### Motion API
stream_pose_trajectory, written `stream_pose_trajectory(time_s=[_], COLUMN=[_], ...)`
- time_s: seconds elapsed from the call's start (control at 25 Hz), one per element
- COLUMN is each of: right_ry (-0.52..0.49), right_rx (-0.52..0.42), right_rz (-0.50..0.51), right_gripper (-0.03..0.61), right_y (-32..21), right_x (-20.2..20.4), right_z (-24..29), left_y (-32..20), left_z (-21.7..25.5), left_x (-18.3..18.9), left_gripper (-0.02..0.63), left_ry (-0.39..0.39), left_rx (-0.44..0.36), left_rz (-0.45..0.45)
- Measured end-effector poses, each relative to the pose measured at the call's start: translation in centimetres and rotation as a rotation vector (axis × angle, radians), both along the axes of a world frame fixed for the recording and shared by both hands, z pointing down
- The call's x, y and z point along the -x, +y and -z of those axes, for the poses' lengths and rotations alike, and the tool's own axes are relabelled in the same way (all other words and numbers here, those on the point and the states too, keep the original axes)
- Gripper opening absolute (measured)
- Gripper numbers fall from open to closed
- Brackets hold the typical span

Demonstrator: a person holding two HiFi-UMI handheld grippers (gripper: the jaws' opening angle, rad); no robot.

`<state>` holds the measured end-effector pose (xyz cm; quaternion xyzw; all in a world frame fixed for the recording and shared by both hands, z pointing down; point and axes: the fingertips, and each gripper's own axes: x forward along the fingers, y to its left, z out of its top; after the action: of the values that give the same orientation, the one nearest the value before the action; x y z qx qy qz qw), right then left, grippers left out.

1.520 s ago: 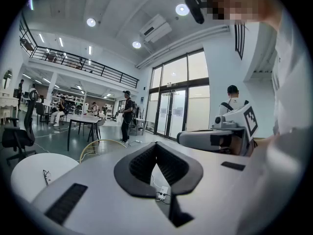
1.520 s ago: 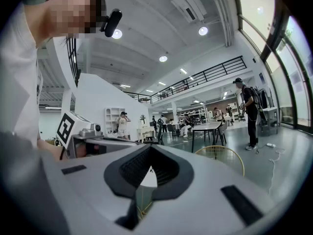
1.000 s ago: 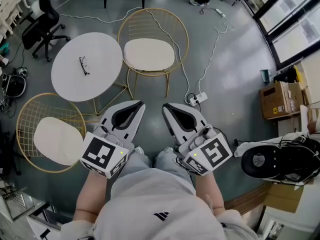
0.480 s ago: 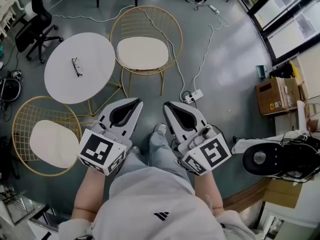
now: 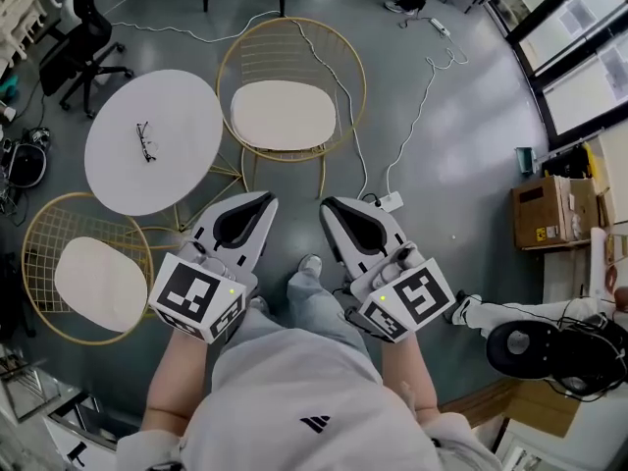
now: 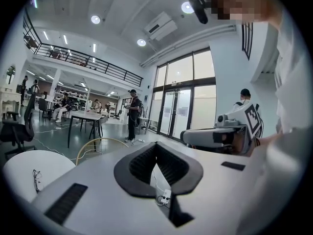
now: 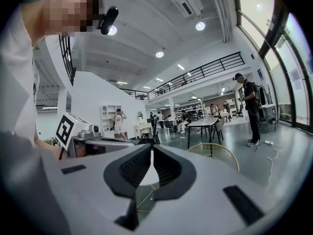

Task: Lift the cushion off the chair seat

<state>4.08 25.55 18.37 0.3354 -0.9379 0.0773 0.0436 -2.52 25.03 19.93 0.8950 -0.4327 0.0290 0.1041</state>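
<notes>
head: steep down | gripper views: level, fwd | all share chair

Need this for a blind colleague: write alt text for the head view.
Seen from above, a person holds the left gripper and right gripper, both shut and empty, side by side over a grey floor. Ahead stands a gold wire chair with a cream cushion on its seat, next to a round white table bearing glasses.
</notes>
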Motion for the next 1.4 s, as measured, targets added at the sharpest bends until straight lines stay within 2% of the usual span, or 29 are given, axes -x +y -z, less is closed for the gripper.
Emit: stream_pose_trajectory(time_s=[0.52, 0.8, 1.12, 1.4], right_ry=[-0.017, -0.016, -0.026, -0.025], right_rx=[0.015, 0.035, 0.076, 0.088], right_rz=[0.082, 0.127, 0.152, 0.115], right_gripper=[0.014, 0.017, 0.028, 0.029], right_y=[-8.1, -10.4, -11.5, -13.3], right_x=[-4.2, -5.7, -5.2, -4.7], right_z=[-0.5, -1.6, -2.9, -3.0], left_y=[-7.4, -9.2, -10.2, -12.4], left_z=[-0.4, -0.6, -1.7, -2.2], left_x=[-4.2, -5.9, -5.1, -4.4], left_gripper=[0.012, 0.012, 0.012, 0.012], left_ry=[-0.010, -0.020, -0.028, -0.021], left_rx=[0.014, 0.016, 0.052, 0.067], left_rz=[0.086, 0.130, 0.159, 0.126])
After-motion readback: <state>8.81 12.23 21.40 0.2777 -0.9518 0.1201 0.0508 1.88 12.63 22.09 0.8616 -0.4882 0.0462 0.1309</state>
